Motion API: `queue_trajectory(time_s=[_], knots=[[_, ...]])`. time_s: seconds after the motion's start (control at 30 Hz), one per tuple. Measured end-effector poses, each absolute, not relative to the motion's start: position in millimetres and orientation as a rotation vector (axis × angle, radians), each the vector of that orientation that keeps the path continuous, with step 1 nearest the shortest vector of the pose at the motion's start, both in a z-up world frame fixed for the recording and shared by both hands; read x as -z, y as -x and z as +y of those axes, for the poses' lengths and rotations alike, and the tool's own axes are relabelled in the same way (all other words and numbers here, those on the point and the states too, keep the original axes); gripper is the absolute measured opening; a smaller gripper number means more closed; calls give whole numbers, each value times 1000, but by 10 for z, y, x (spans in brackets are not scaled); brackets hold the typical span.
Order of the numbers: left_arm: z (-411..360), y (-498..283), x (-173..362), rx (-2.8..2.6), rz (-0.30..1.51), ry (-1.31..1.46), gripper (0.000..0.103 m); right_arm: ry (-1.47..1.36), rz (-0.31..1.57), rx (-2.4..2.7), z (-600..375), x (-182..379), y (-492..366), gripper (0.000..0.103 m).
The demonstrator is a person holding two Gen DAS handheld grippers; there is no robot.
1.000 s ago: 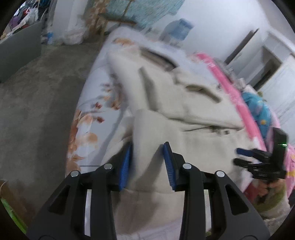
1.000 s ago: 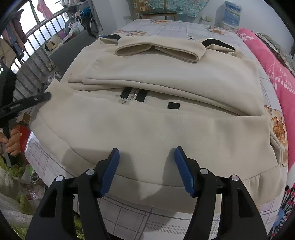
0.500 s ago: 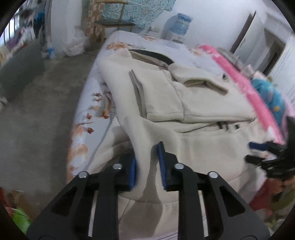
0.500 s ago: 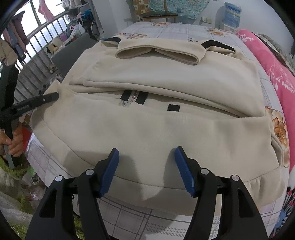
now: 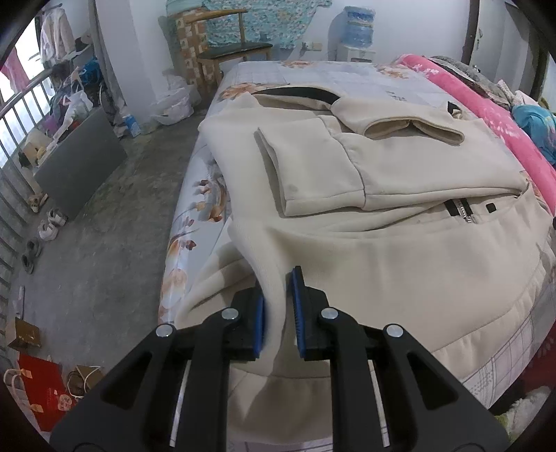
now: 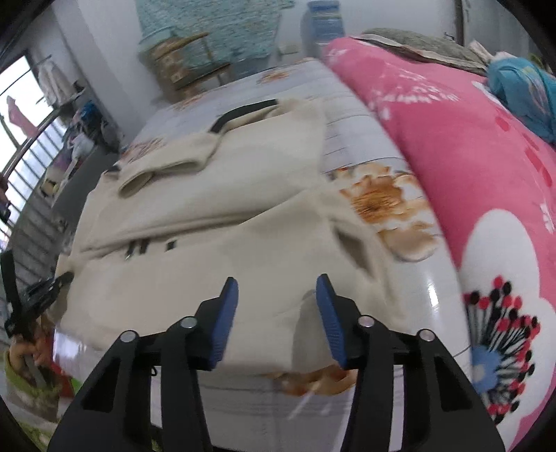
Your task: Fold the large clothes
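A large cream jacket (image 5: 399, 250) with a black zipper lies spread on the bed, its sleeves folded across the chest. It also shows in the right wrist view (image 6: 194, 250). My left gripper (image 5: 278, 309) is shut on the jacket's lower left hem corner, with a fold of cloth pinched between the blue pads. My right gripper (image 6: 276, 316) is open, its blue pads standing over the jacket's lower right hem corner at the bed's front edge. The left gripper also shows in the right wrist view (image 6: 45, 288) at the far left.
The bed has a floral sheet (image 5: 194, 222). A pink flowered blanket (image 6: 469, 174) lies along its right side. Beyond the bed stand a wooden chair (image 5: 226, 41) and a water dispenser (image 5: 358, 31). Shoes (image 5: 48, 226), bags and a grey board lie on the concrete floor at left.
My left gripper has closed on the jacket's left hem corner. My right gripper has swung right along the hem to the right corner and stays open.
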State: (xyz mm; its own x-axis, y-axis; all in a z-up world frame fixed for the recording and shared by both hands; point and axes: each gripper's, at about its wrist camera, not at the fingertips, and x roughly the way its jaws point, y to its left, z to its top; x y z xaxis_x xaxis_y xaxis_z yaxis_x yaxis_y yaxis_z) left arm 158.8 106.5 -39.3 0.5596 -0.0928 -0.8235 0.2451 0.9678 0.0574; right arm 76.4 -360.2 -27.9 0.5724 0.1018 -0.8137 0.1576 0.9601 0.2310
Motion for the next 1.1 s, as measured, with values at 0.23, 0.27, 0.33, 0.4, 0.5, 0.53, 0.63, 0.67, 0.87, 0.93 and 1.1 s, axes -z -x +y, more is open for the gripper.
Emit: queue_trajectory(time_s=[0.23,0.27,0.33,0.4,0.5,0.53,0.63,0.67,0.87,0.93,1.1], knots=[[1006,-1590,404,178,963,-197,14,-278,969,41,-3770,407,-1127,39],[988,-1603,413,176,963,-199,14,-286,983,47,-3819,467,-1201,39],[974,-1604,416,172,963,-201,14,-309,1004,41,-3878,558,-1251,38],[969,-1603,416,170,964,-202,14,-326,1008,25,-3905,579,-1239,38],[969,-1610,418,167,966,-197,14,-319,1051,-6,-3895,550,-1159,38],[968,-1612,418,167,966,-196,14,-323,1069,-22,-3900,538,-1120,38],[964,-1607,421,164,966,-199,14,-353,1087,-49,-3940,526,-1084,38],[966,-1607,422,165,966,-199,14,-353,1090,-47,-3942,533,-1096,37],[983,-1616,419,162,970,-182,14,-271,1077,-7,-3812,562,-1306,28],[992,-1620,421,158,972,-171,14,-207,1079,25,-3722,551,-1327,20],[981,-1620,423,148,975,-175,14,-23,1031,107,-3479,405,-1226,8]])
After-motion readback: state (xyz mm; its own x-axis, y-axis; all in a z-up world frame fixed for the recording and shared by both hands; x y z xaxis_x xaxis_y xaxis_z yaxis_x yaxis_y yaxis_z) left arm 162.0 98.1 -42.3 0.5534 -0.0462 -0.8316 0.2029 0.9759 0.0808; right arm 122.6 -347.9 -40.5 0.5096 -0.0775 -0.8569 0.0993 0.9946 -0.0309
